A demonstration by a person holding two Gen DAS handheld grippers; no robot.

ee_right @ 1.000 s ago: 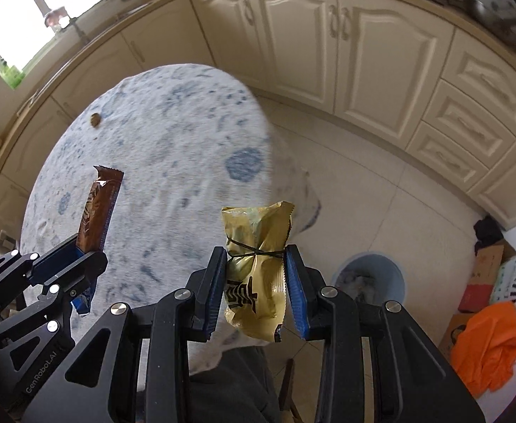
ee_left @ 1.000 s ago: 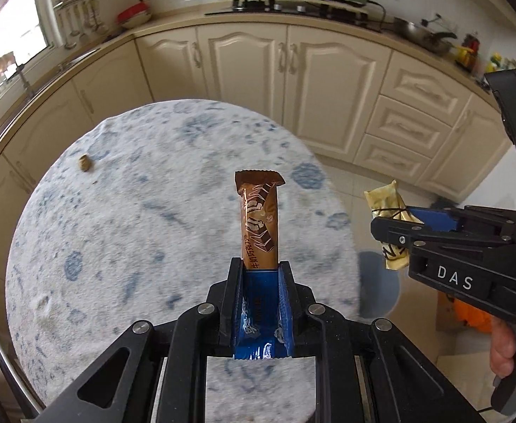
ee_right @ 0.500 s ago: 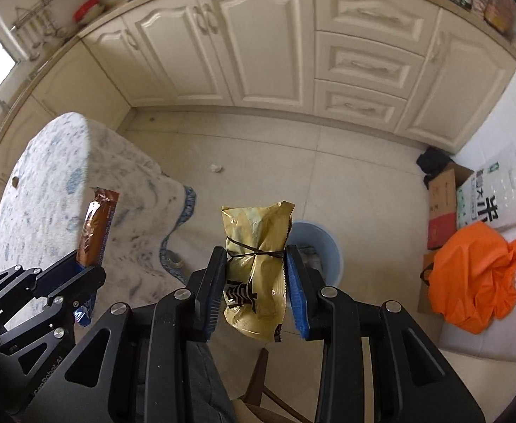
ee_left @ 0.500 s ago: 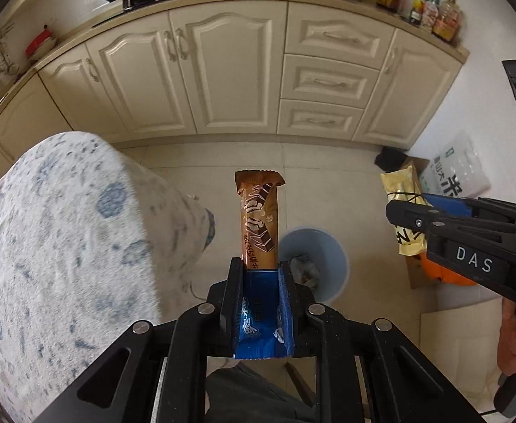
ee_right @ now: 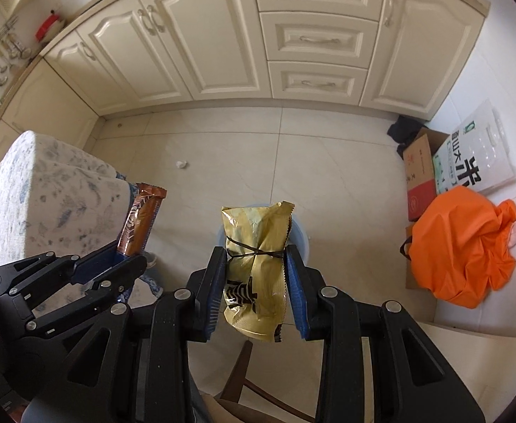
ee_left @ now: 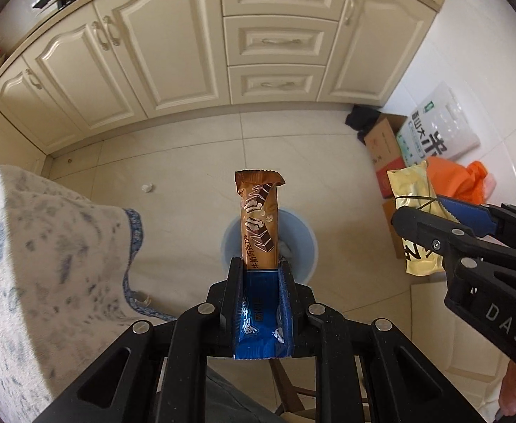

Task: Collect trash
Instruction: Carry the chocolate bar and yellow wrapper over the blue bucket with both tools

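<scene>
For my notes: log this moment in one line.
left gripper: shut on brown wrapper | right gripper: shut on gold wrapper | both above blue bin

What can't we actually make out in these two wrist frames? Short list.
- Inside of the blue bin: left wrist view, the brown wrapper covers most of the opening; right wrist view, the gold packet hides nearly all of it.
- White scrap on the floor: too small to identify in either view.
- Countertop items: cut off at the top edge, both views.
- Contents of the orange bag: closed, opaque.
</scene>
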